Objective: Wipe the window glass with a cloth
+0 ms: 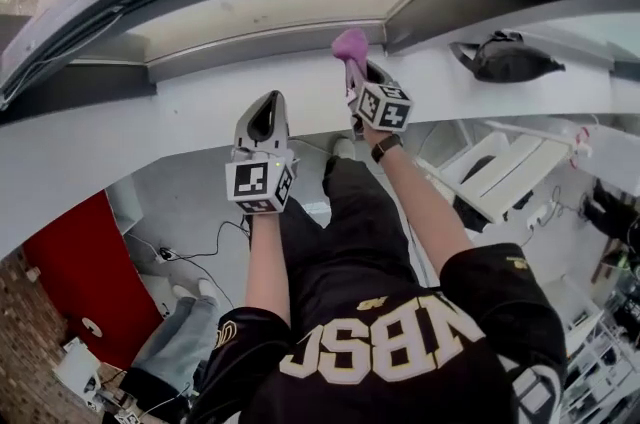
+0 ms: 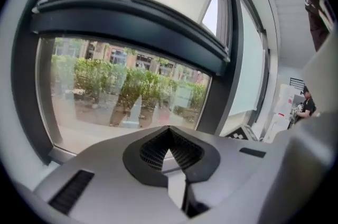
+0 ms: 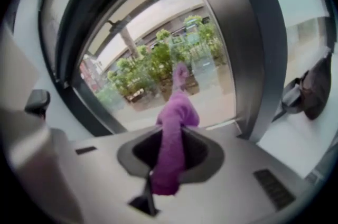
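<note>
The window glass (image 1: 280, 7) is seen above a white sill (image 1: 180, 127), on which a black bag (image 1: 508, 60) is laid at the right. The left gripper (image 1: 264, 117) is held over the sill, jaws closed together on nothing. The right gripper (image 1: 357, 77) is clamped on a purple cloth (image 1: 350, 42), which is raised close to the glass's lower frame. Whether the cloth touches the glass cannot be told.

shirt (image 1: 375, 347): is carrying big cream letters, dark-edged, reading "NBSC" across the front.
sleeve mark (image 1: 516, 262): is showing as small gold print, too small for reading.
</note>
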`<action>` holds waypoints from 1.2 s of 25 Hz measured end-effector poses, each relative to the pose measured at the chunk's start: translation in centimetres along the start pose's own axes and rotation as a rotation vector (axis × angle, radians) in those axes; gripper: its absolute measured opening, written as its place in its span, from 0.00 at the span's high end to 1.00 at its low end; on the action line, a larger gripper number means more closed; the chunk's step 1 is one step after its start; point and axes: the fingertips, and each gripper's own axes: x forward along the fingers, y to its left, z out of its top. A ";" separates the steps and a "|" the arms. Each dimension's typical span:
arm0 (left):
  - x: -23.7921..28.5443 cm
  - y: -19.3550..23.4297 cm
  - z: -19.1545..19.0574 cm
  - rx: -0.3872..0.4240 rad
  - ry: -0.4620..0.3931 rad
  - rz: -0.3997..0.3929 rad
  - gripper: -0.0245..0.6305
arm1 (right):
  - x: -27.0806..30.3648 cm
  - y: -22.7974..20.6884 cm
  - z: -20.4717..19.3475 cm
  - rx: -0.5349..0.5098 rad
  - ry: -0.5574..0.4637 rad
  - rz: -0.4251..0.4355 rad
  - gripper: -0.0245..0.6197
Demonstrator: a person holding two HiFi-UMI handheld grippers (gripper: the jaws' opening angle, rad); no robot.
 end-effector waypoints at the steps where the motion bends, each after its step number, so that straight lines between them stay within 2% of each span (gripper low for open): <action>1: -1.5 0.1 1.5 -0.003 -0.032 0.015 0.94 | -2.1 2.3 0.6 -0.030 -0.010 0.025 0.84; 4: -6.1 1.6 5.0 -0.005 -0.079 0.029 0.94 | -8.6 9.4 2.9 -0.119 -0.077 0.088 0.84; 8: -10.6 3.3 8.7 -0.054 -0.095 -0.008 0.94 | -15.0 19.2 6.8 -0.329 -0.181 0.191 0.84; 12: -14.5 3.4 12.1 0.000 -0.132 -0.055 0.94 | -19.9 27.0 9.4 -0.374 -0.274 0.250 0.84; 16: -16.2 3.6 16.4 0.107 -0.191 -0.071 0.94 | -21.6 33.3 12.5 -0.432 -0.381 0.229 0.84; 19: -16.2 4.3 19.8 0.164 -0.254 -0.059 0.94 | -22.0 35.9 15.7 -0.503 -0.465 0.183 0.84; 23: -15.9 6.1 23.0 0.162 -0.302 -0.063 0.94 | -21.5 37.8 18.5 -0.510 -0.526 0.149 0.84; 30: -14.9 6.5 23.1 0.168 -0.316 -0.050 0.94 | -21.7 36.6 18.7 -0.520 -0.525 0.096 0.84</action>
